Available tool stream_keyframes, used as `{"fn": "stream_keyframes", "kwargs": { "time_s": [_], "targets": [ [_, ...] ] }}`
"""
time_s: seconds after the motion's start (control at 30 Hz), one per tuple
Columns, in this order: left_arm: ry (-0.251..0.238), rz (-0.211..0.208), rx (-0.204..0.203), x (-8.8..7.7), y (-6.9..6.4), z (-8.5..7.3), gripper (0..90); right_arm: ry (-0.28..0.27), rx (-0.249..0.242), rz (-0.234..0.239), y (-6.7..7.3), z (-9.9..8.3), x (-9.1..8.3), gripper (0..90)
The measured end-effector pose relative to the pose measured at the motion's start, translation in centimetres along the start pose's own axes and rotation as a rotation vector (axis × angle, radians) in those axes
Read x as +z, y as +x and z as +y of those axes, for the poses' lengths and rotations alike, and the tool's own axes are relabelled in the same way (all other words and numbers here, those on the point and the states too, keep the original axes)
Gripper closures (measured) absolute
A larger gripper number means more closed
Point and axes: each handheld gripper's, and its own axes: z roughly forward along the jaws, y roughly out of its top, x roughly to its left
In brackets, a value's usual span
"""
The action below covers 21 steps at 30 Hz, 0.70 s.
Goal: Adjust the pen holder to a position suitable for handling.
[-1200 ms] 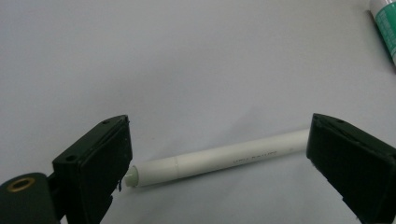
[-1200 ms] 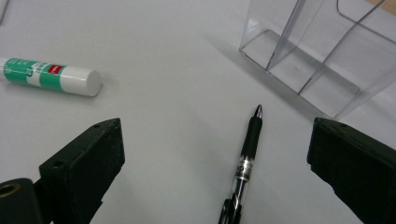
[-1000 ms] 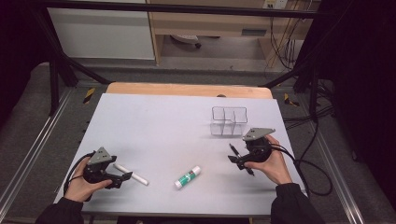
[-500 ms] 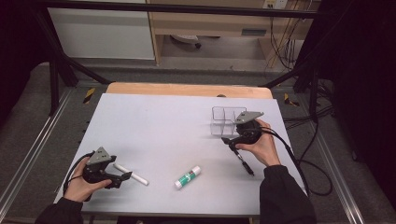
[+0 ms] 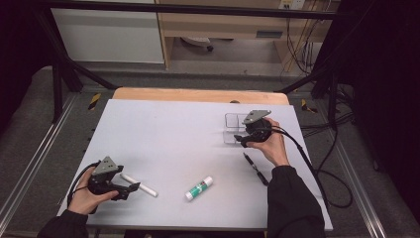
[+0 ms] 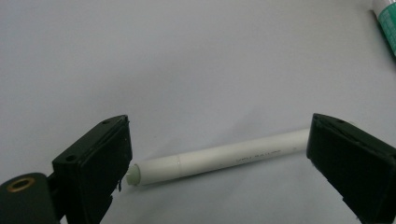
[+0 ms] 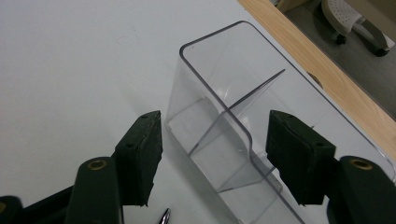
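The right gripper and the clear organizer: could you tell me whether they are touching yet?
Apart. In the right gripper view, the right gripper straddles the clear organizer, its jaws just closing, with table visible between each pad and the walls.

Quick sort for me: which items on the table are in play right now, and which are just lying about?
In play:
- clear organizer, between the right gripper fingers, which have just been closing
- white marker, lying between the open left gripper fingers

Lying about:
- glue stick
- black pen
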Motion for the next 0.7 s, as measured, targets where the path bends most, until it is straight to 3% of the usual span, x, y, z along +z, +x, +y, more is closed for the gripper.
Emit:
{"fn": "stream_keyframes", "kwargs": {
  "time_s": [0.23, 0.4, 0.7],
  "targets": [
    [0.000, -0.001, 0.001, 0.0, 0.0, 0.0, 6.9, 0.012, -0.048, 0.003, -0.4, 0.0, 1.2, 41.5],
    [0.002, -0.002, 0.000, 0.1, 0.1, -0.1, 6.9, 0.032, -0.063, 0.037, -0.6, 0.0, 2.1, 51.0],
    [0.003, -0.002, 0.001, 0.1, 0.1, -0.1, 6.9, 0.044, -0.087, 0.030, -0.9, 0.0, 2.1, 65.3]
  ]
}}
